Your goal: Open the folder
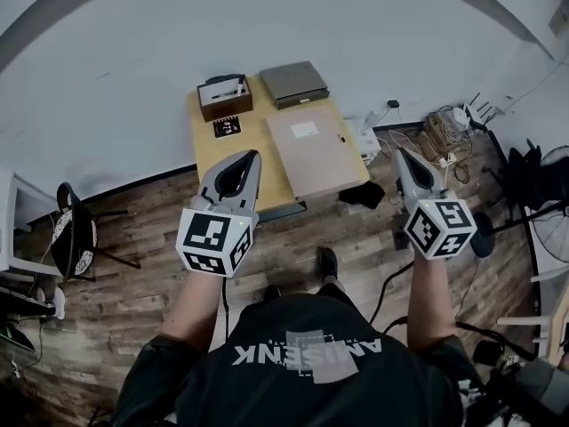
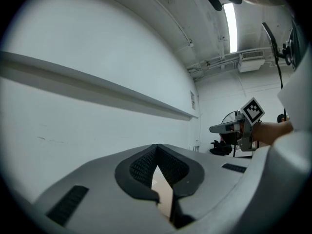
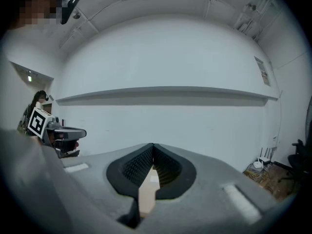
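At mid-frame the closed folder point(image 1: 313, 154) lies lengthwise up the bench point(image 1: 203, 140) between the left gripper point(image 1: 255, 155) and right gripper point(image 1: 399, 153), both with fingers pressed together, the left looking nearer.

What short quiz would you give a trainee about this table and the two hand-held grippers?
1. True or false: the folder on the table already lies open.
2. What does the left gripper hold? A) a pen B) the folder C) nothing
3. Fill in the blank: the jaws of the right gripper are ____.

Key: 1 false, the folder lies closed and flat; 2 C, its jaws are together with nothing between them; 3 shut.
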`<state>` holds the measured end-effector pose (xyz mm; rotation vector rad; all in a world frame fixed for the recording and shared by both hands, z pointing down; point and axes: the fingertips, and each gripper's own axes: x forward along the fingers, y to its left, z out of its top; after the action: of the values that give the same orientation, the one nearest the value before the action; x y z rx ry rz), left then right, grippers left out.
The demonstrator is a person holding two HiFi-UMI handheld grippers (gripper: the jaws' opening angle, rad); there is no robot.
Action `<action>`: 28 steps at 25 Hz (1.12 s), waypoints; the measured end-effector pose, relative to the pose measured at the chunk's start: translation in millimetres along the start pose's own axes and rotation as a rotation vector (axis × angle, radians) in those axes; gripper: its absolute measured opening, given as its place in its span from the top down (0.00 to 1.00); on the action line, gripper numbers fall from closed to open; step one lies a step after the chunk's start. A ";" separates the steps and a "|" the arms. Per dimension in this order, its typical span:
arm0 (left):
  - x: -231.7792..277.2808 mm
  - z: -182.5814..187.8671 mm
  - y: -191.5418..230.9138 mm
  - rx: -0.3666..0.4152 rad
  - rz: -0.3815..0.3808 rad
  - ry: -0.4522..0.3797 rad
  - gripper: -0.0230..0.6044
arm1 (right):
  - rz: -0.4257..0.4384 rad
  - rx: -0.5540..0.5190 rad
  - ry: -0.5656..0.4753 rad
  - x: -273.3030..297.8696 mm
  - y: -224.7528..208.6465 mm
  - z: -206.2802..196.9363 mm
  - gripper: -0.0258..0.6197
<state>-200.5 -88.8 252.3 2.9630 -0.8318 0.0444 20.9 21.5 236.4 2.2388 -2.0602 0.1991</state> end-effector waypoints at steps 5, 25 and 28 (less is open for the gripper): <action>21.7 4.7 6.9 0.000 0.084 -0.005 0.96 | 0.086 -0.025 -0.022 34.4 -20.6 3.8 0.95; 157.4 7.0 -12.3 -0.025 0.356 0.003 0.96 | 0.371 -0.054 0.017 148.0 -151.2 2.8 0.95; 161.1 6.8 -6.4 -0.021 0.369 0.009 0.96 | 0.372 -0.046 0.021 157.5 -152.6 2.6 0.95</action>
<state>-59.6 -167.5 252.3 2.7451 -1.3548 0.0653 185.6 -121.0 261.8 1.8010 -2.4247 0.1970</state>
